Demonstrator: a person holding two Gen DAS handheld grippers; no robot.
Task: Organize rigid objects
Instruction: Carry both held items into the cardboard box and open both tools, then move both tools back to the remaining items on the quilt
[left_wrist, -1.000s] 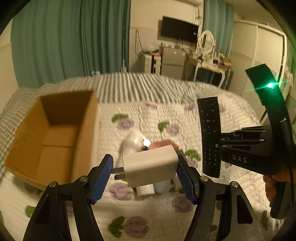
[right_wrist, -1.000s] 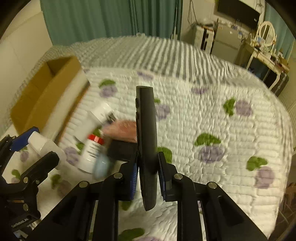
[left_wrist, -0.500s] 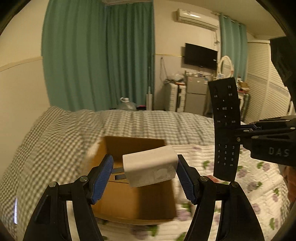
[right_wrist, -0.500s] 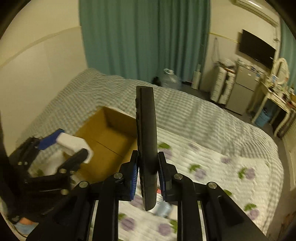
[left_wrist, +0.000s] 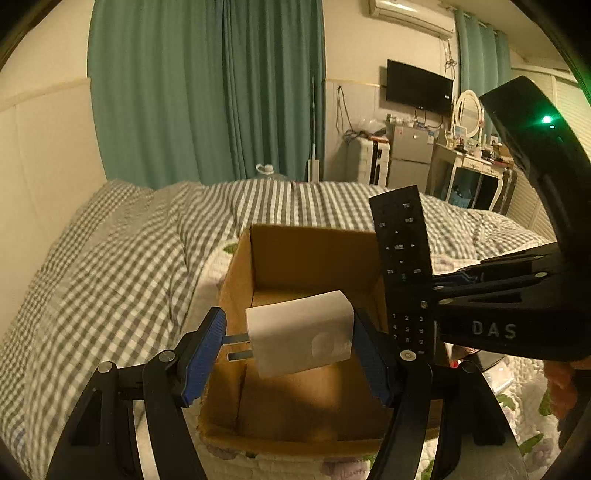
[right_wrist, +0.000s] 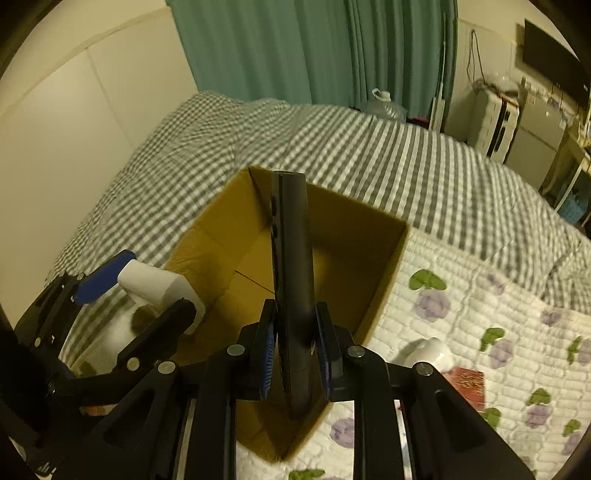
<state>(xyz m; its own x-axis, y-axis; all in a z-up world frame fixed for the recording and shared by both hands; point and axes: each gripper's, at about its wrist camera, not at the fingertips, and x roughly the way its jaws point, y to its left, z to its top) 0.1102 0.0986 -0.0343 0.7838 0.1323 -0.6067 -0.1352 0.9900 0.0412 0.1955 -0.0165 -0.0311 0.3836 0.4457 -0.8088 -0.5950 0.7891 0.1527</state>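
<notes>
We hold 2 things above an open cardboard box (left_wrist: 306, 254) that sits on the bed (left_wrist: 110, 266). Our left gripper (left_wrist: 288, 343) is clamped on a white charger (left_wrist: 299, 339) — its 2 metal prongs point left toward the blue pad, and the plug body presses against the other pad; in the left wrist view it hangs over the box's brown interior. Our right gripper (right_wrist: 295, 343) is clamped on a black remote control (right_wrist: 291, 266), held upright on its edge between the blue pads, its far end reaching over the box opening. In the left wrist view the remote's button face (left_wrist: 402, 266) shows just right of the charger, at the box's right wall. The box rests where the grey checked blanket (right_wrist: 369, 147) meets a white quilt with purple flowers (right_wrist: 480, 314). On that quilt, right of the box, lie a white bottle-like object (right_wrist: 424, 350) and a reddish item (right_wrist: 467, 382), both partly hidden behind the right gripper. Teal curtains (left_wrist: 207, 88) hang behind the bed.
</notes>
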